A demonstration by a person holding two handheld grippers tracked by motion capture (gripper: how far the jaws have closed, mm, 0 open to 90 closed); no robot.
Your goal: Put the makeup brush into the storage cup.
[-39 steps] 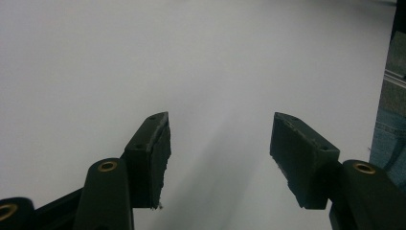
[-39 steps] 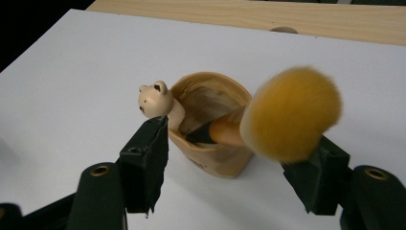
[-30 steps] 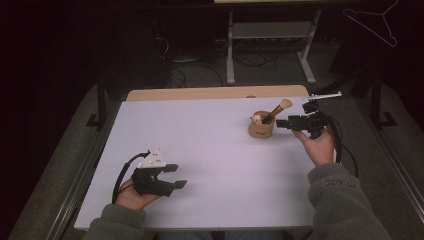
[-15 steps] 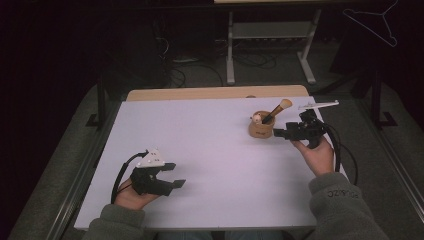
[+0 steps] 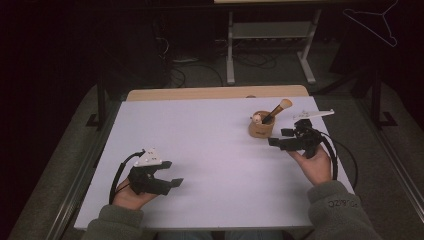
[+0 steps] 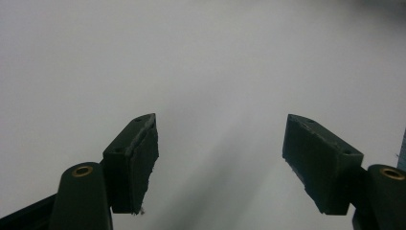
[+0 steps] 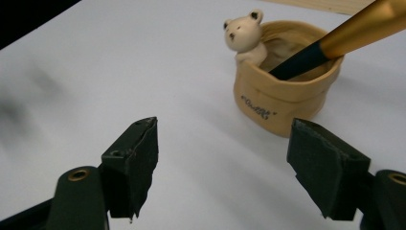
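A tan bag-shaped holder (image 5: 261, 129) (image 7: 282, 103) with a small bear figure (image 7: 244, 33) on its rim stands at the right back of the white table top (image 5: 210, 150). A brush (image 5: 276, 111) (image 7: 335, 40) with a black and gold handle leans in it. My right gripper (image 5: 279, 137) (image 7: 225, 143) hovers just in front and to the right of the holder; its jaws have just been opening and nothing is between them. My left gripper (image 5: 172, 173) (image 6: 220, 139) rests near the front left, its jaws also just opening over bare table.
A strip of bare wood (image 5: 215, 93) runs along the table's far edge. Beyond it, a metal stand (image 5: 270, 45) and cables lie on the dark floor. A white hanger (image 5: 372, 25) hangs at the upper right.
My right gripper has drawn back from the holder toward the person. Both grippers' jaws stand wider than before. The left hand has stayed in place.
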